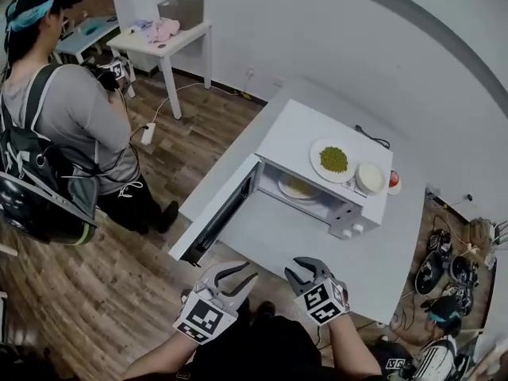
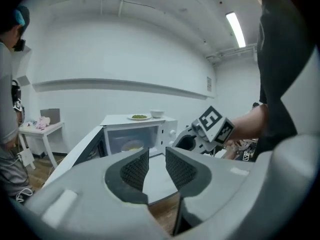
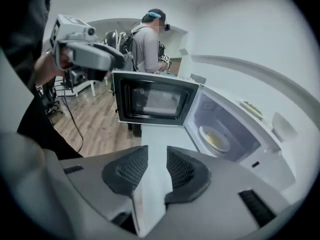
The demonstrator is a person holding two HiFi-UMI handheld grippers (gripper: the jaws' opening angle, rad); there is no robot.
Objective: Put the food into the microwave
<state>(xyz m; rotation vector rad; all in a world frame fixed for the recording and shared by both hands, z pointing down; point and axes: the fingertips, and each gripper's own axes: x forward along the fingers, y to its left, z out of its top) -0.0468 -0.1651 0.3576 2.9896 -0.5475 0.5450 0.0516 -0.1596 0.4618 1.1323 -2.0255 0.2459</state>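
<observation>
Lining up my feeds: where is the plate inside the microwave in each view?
Head view: the plate sits just right of centre.
Left gripper view: just left of centre.
Right gripper view: right of centre.
Shared landmark: the open microwave door.

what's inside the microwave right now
One plate with yellowish food sits inside the open microwave. Nothing else shows there; its ceiling and some corners are covered by the casing.

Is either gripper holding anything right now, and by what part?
Nothing is held: the left gripper and the right gripper both have open, empty jaws.
</observation>
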